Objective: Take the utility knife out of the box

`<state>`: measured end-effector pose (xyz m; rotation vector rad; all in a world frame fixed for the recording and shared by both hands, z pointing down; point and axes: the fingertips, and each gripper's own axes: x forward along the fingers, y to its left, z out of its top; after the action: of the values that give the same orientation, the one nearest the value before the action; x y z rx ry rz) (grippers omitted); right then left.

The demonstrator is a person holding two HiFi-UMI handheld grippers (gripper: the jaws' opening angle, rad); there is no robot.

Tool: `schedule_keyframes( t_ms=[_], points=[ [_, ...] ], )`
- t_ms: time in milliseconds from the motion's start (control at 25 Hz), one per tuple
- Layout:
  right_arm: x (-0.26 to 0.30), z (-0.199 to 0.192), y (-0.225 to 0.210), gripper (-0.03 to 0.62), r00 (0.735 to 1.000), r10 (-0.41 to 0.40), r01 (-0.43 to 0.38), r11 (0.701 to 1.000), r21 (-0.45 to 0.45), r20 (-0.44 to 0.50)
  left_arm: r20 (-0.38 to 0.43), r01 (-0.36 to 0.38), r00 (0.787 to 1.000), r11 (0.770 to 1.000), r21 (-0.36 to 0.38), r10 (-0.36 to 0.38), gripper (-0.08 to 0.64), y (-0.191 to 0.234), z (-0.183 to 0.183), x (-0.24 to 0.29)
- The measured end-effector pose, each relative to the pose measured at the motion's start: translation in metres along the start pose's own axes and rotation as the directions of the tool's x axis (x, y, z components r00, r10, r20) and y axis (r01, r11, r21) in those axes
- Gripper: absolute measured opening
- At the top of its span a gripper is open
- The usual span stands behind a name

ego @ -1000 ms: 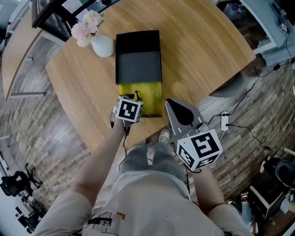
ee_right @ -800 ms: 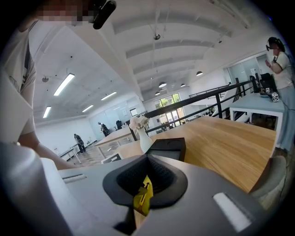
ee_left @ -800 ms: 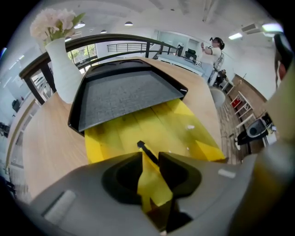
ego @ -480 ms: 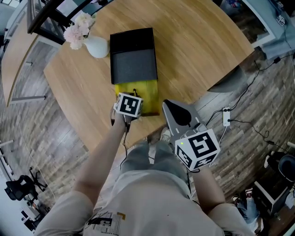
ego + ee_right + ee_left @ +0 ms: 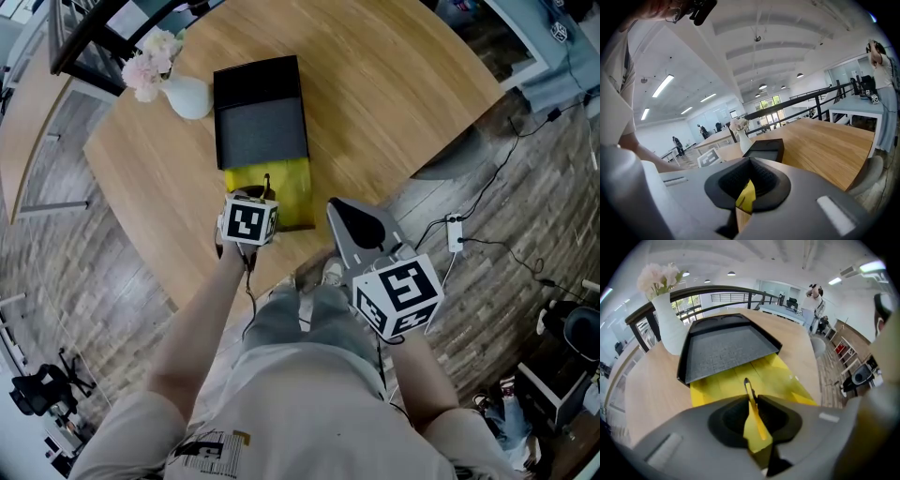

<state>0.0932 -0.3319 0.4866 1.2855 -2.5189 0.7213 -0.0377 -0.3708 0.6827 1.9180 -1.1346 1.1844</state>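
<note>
We are looking along our right gripper [image 5: 750, 161], its jaws meeting at the tips, a sliver of yellow [image 5: 746, 197] showing through the slot behind them. Beyond, the black box [image 5: 765, 149] is lying on the wooden table [image 5: 825, 145], the white vase [image 5: 744, 140] of pale flowers [image 5: 738, 124] standing far-left of it, a black railing [image 5: 797, 101] running behind

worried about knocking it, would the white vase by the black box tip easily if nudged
Probably fairly stable: the white vase looks wider at its base than its neck. The flowers lean out one side, so a shove might still rock it. It looks ceramic, likely breakable.
</note>
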Motion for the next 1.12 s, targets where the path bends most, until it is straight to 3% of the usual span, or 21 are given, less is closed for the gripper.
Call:
schedule_keyframes(
  t_ms=[200,480,720,1000,1120],
  points=[
    [-0.013,0.011,0.009,0.002,1.0,-0.004,0.004,0.997,-0.08,-0.001,0.153,0.033,0.988,0.999,-0.013,-0.031,0.057,-0.006,0.032,-0.052],
    [-0.03,0.044,0.026,0.002,0.998,-0.039,0.048,0.985,-0.166,0.057,0.394,0.05,0.917,0.998,0.032,-0.059,0.057,-0.009,0.076,-0.153],
    [-0.059,0.085,0.04,0.002,0.986,-0.069,0.097,0.979,-0.18,0.152,0.565,0.045,0.822,0.997,0.06,-0.071,0.057,-0.016,0.098,-0.25],
    [-0.095,0.138,0.073,0.002,0.958,-0.072,0.134,0.968,-0.211,0.278,0.722,-0.069,0.689,0.986,0.153,-0.064,0.057,-0.024,0.11,-0.341],
    [-0.113,0.156,0.092,0.001,0.946,-0.063,0.145,0.96,-0.238,0.319,0.769,-0.039,0.633,0.989,0.146,-0.089,0.057,-0.029,0.11,-0.371]
  ],
)
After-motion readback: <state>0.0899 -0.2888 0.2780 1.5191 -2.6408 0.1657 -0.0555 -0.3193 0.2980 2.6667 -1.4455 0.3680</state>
